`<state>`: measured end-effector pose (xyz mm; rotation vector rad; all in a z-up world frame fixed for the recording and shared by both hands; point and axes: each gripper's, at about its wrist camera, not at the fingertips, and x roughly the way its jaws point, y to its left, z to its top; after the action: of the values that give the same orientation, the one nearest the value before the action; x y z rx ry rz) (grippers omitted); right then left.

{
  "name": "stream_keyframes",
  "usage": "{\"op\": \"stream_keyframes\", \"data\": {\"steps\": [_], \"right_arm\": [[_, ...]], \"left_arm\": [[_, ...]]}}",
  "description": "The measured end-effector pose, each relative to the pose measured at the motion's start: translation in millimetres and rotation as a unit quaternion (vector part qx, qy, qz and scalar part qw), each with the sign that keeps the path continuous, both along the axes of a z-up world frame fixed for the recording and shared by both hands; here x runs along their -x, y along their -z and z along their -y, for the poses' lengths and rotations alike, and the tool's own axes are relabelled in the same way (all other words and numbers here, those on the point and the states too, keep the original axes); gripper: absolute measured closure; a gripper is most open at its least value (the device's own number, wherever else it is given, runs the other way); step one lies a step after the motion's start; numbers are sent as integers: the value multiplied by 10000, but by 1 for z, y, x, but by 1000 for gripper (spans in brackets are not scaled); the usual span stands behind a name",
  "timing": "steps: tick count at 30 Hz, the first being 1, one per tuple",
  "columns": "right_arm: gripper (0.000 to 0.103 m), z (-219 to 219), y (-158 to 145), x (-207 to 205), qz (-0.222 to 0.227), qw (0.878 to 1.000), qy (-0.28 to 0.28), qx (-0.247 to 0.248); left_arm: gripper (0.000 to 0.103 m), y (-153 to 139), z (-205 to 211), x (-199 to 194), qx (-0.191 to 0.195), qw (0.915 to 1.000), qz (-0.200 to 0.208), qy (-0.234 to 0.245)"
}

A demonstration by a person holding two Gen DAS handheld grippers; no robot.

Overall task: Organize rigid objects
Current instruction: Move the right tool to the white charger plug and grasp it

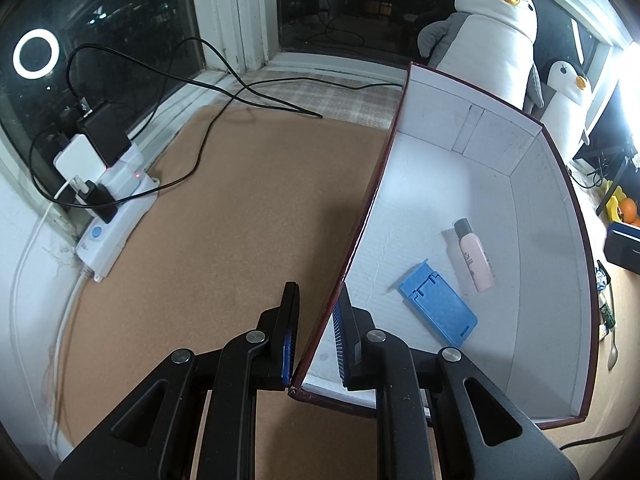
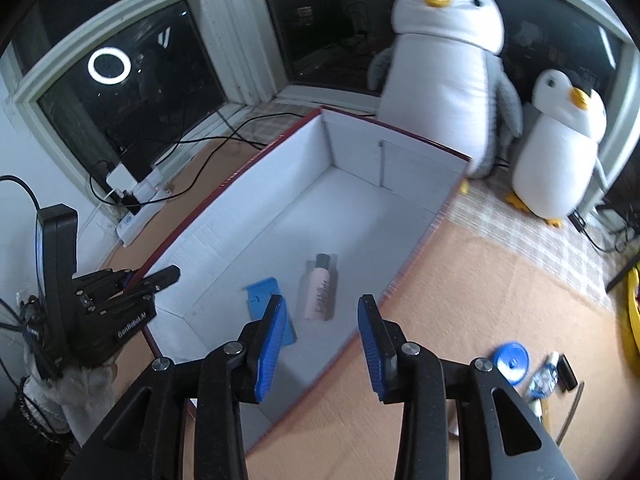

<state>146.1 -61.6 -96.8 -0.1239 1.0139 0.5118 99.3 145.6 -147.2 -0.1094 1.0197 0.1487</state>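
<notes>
A white box with a dark red rim (image 1: 384, 160) (image 2: 436, 220) stands on the brown mat. Inside lie a pink bottle with a grey cap (image 1: 474, 256) (image 2: 322, 288) and a blue plastic stand (image 1: 438, 306) (image 2: 262, 294). My left gripper (image 1: 318, 308) (image 2: 154, 278) straddles the box's left wall near its front corner; one finger is outside, one inside, with a gap to the wall on each side. My right gripper (image 2: 322, 312) is open and empty above the box's front right part. A blue round object (image 2: 510, 360) and small items (image 2: 550, 376) lie on the mat at the right.
Two plush penguins (image 2: 444, 80) (image 2: 560, 148) stand behind the box. A white power strip with chargers and black cables (image 1: 104, 184) lies by the window at the left. A spoon (image 1: 612, 344) and a yellow bin with oranges (image 1: 624, 208) are at the right.
</notes>
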Motion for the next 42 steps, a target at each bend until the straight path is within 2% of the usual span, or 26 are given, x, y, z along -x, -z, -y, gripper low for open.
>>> {"op": "stream_keyframes", "data": {"steps": [11, 19, 30, 42], "right_arm": [[69, 80, 10, 13, -130, 9969, 779, -23], [68, 135, 41, 13, -511, 9895, 1344, 136], [68, 138, 86, 7, -980, 9843, 1415, 384], [68, 132, 110, -7, -1253, 9805, 1365, 663]], "left_arm": [[88, -6, 4, -5, -110, 9999, 26, 83], [88, -7, 8, -13, -221, 9997, 4, 128], [89, -8, 13, -17, -346, 9993, -20, 125], [89, -8, 13, -18, -332, 9994, -17, 113]]}}
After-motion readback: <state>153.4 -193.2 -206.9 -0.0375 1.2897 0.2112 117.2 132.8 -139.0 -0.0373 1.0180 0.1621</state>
